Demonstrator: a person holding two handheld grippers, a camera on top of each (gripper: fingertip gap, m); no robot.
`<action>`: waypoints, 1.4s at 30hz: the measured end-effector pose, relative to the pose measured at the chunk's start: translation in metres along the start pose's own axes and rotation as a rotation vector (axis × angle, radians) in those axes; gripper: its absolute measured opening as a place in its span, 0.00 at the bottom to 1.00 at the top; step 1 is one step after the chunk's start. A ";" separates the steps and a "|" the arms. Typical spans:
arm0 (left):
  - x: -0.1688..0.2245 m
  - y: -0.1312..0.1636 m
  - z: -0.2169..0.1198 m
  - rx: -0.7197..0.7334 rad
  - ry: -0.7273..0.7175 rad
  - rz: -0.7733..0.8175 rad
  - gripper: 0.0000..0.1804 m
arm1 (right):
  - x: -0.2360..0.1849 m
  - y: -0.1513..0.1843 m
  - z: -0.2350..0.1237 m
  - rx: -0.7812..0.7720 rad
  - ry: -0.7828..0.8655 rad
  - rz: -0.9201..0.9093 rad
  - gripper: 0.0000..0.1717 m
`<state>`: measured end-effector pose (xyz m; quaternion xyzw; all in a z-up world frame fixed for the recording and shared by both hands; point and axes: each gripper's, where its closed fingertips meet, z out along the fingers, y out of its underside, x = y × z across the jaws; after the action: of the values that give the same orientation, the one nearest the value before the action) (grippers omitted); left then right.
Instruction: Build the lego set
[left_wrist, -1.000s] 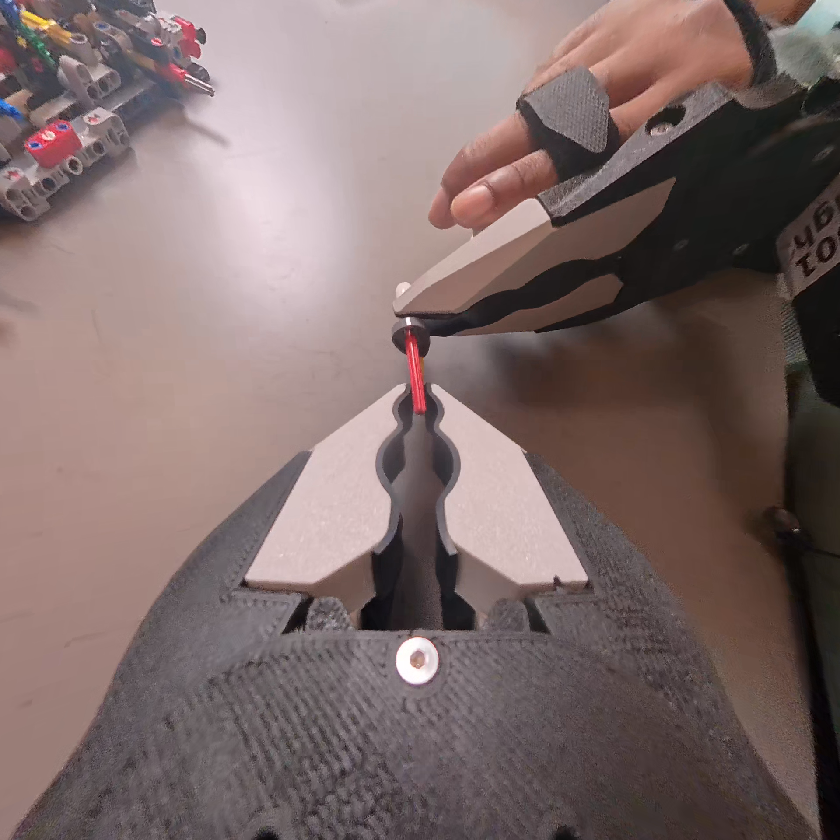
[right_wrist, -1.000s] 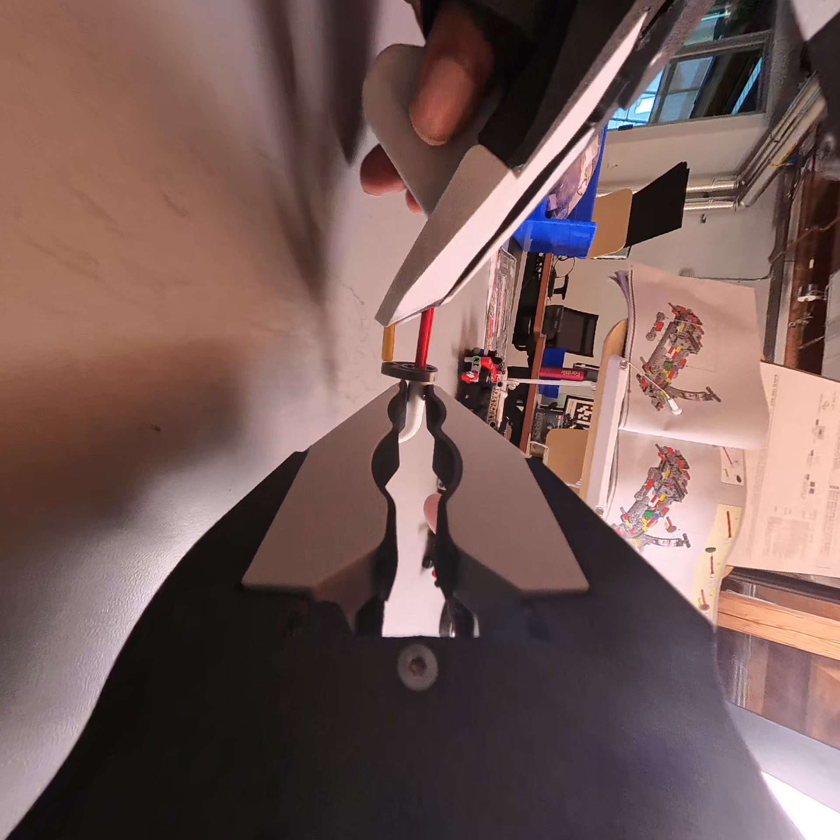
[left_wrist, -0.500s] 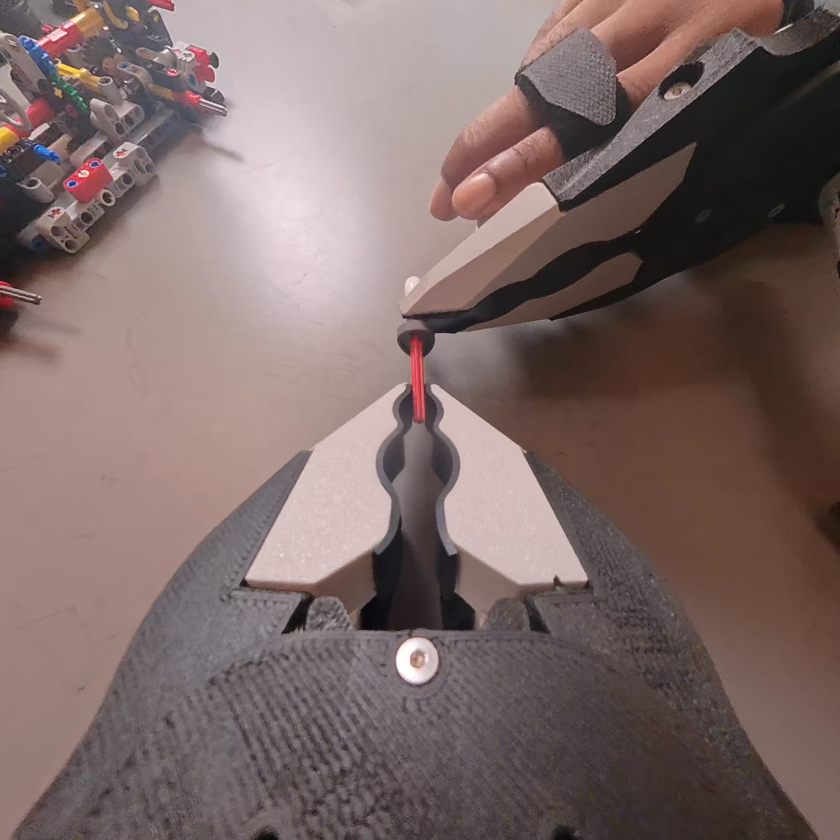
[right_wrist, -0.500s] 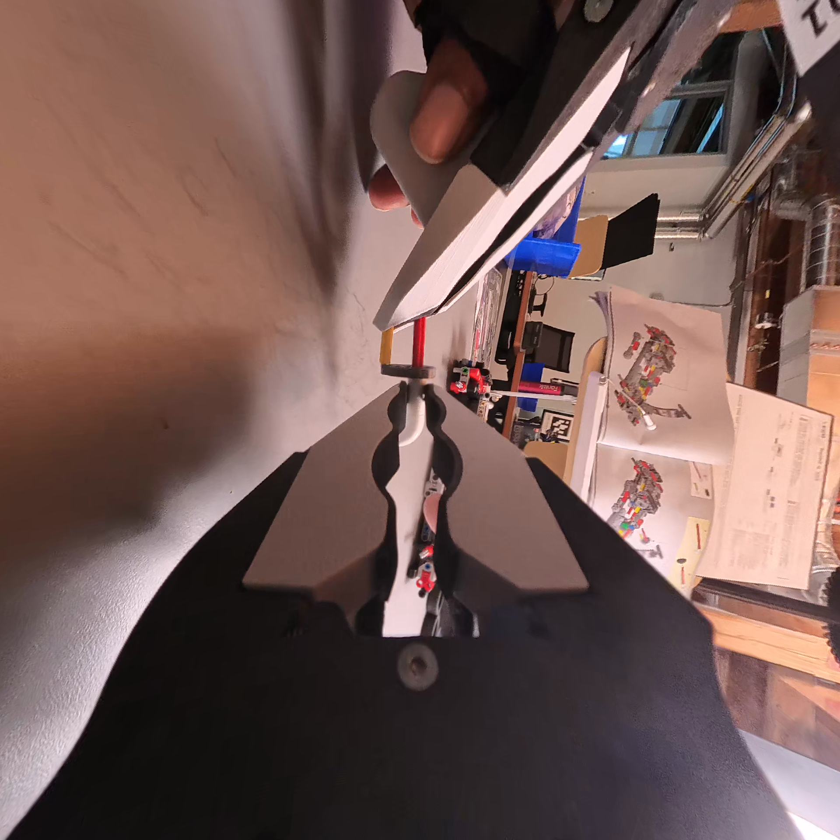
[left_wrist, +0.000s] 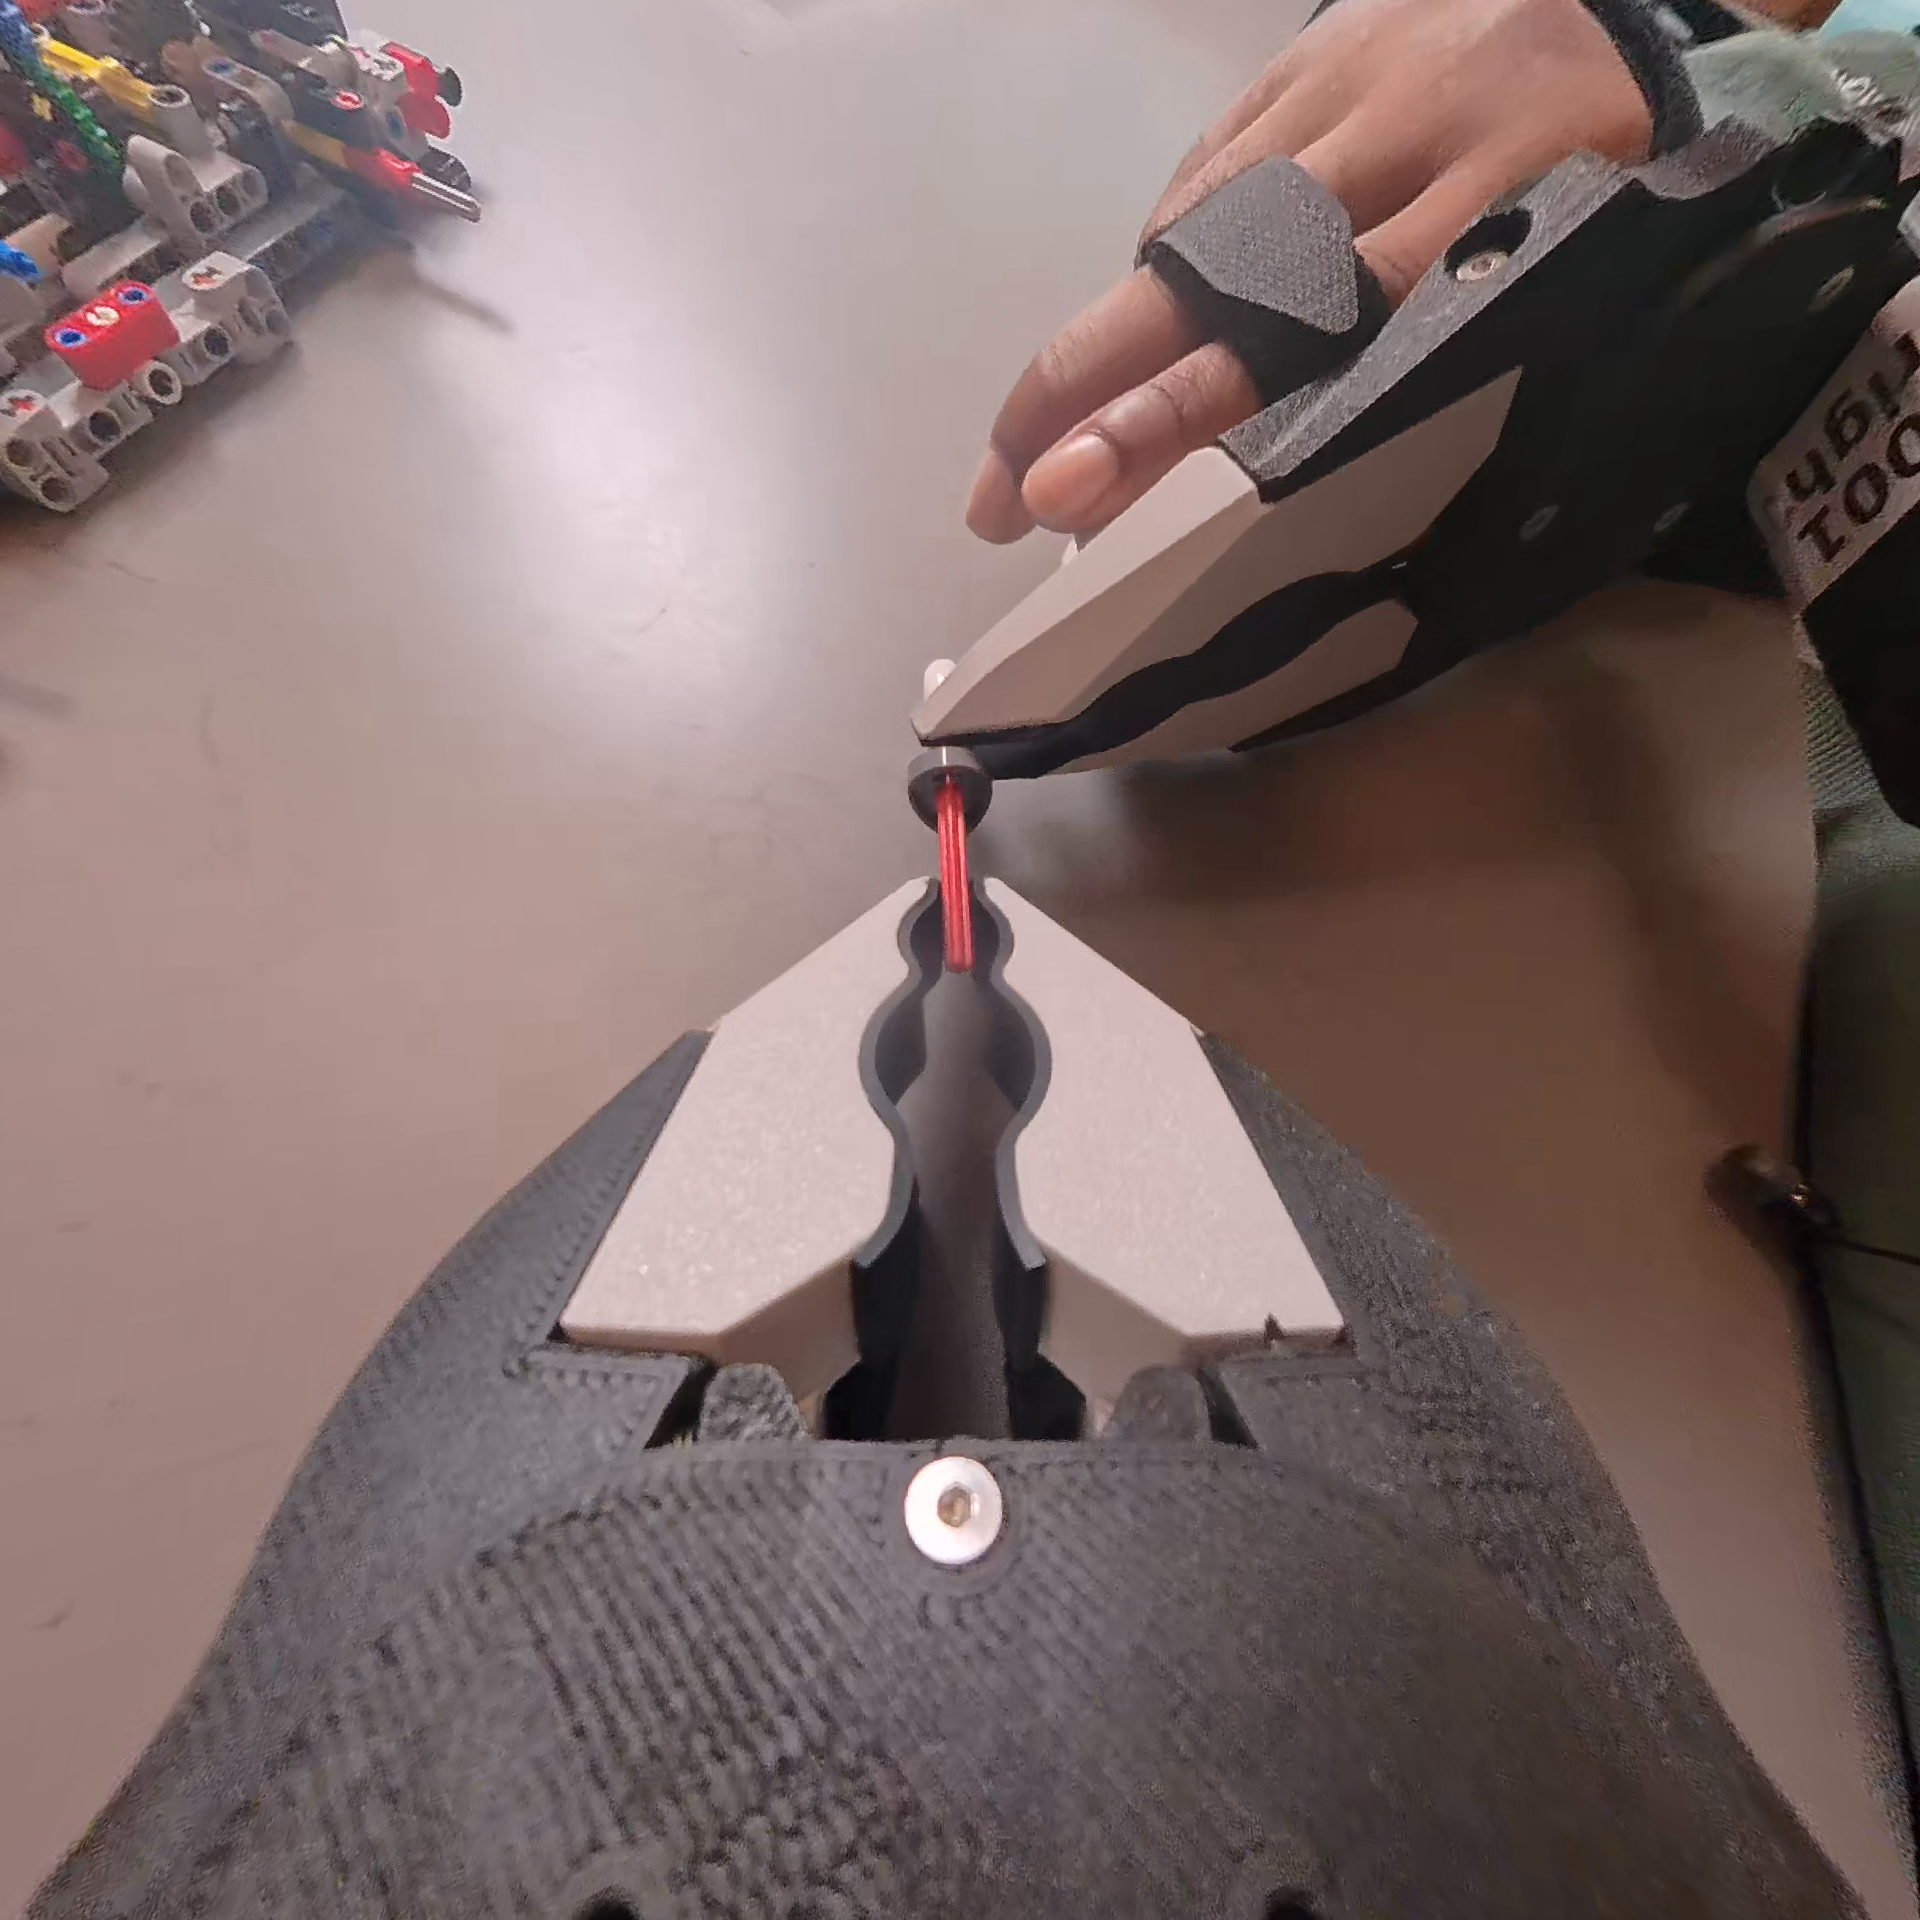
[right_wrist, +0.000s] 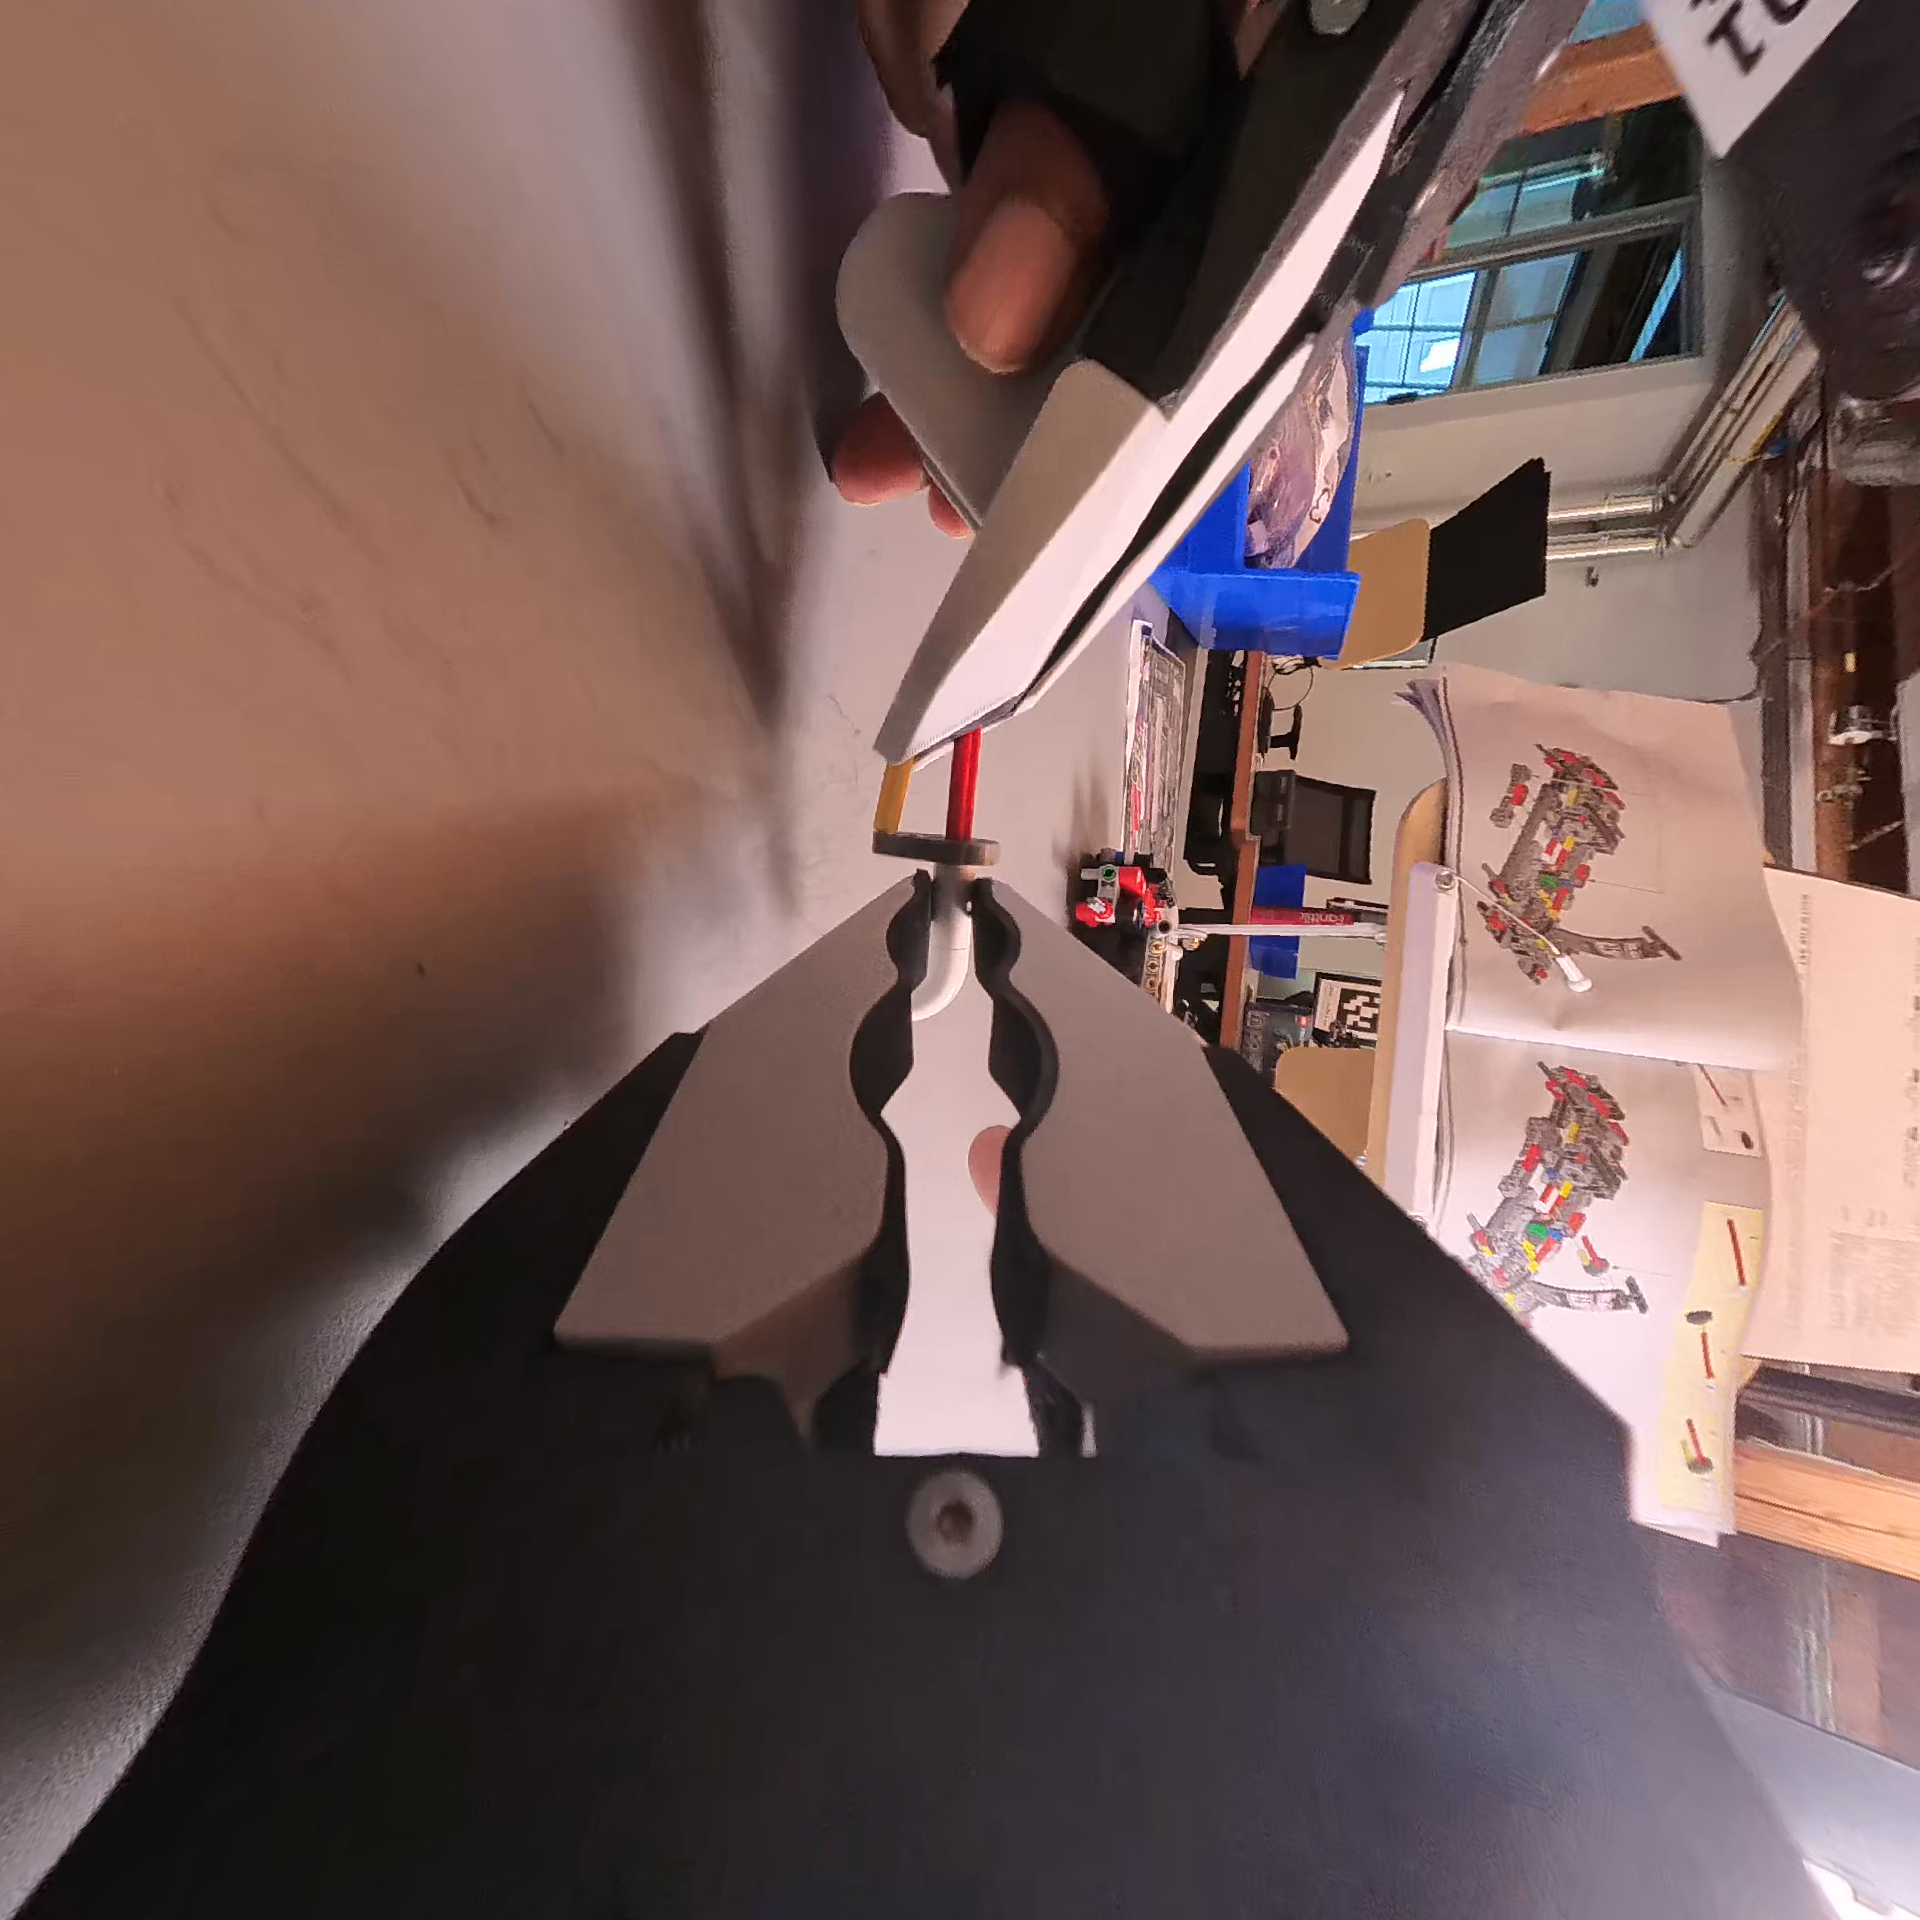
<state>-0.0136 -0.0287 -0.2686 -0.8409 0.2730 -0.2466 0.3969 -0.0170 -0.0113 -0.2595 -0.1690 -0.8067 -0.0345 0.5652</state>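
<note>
My left gripper (left_wrist: 951, 896) is shut on a thin red axle (left_wrist: 954, 883), held above the brown table (left_wrist: 520, 779). The axle's far end sits in a small dark grey link piece (left_wrist: 948, 784). My right gripper (left_wrist: 940, 727) comes in from the right with a hand on it. In the right wrist view my right gripper (right_wrist: 943, 902) is shut on a white pin (right_wrist: 938, 961) that sticks out of the grey link (right_wrist: 935, 847). The red axle (right_wrist: 964, 784) and a short yellow piece (right_wrist: 894, 795) rise from the link to the left gripper's tips (right_wrist: 914, 743).
A multicoloured building-brick model (left_wrist: 156, 208) lies at the table's far left. The right wrist view shows a small brick assembly (right_wrist: 1122, 899), a blue bin (right_wrist: 1257, 592) and instruction pages (right_wrist: 1579, 935) beyond the table. My left and right fingertips are right by each other.
Both grippers keep their hold and stay joined at the grey link. The views have shifted slightly; the brick model drifts in the left wrist view.
</note>
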 end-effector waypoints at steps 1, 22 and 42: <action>0.000 0.000 0.000 0.006 0.011 -0.015 0.01 | 0.000 0.000 0.000 0.001 -0.003 0.004 0.03; 0.001 -0.032 -0.017 0.245 0.154 -0.198 0.01 | 0.022 0.000 -0.009 0.134 -0.008 0.372 0.03; -0.006 -0.057 -0.037 0.431 0.253 -0.405 0.01 | 0.050 0.003 -0.016 0.274 -0.007 0.847 0.03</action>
<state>-0.0268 -0.0137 -0.2028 -0.7375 0.0889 -0.4752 0.4716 -0.0169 -0.0012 -0.2078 -0.4085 -0.6653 0.3079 0.5438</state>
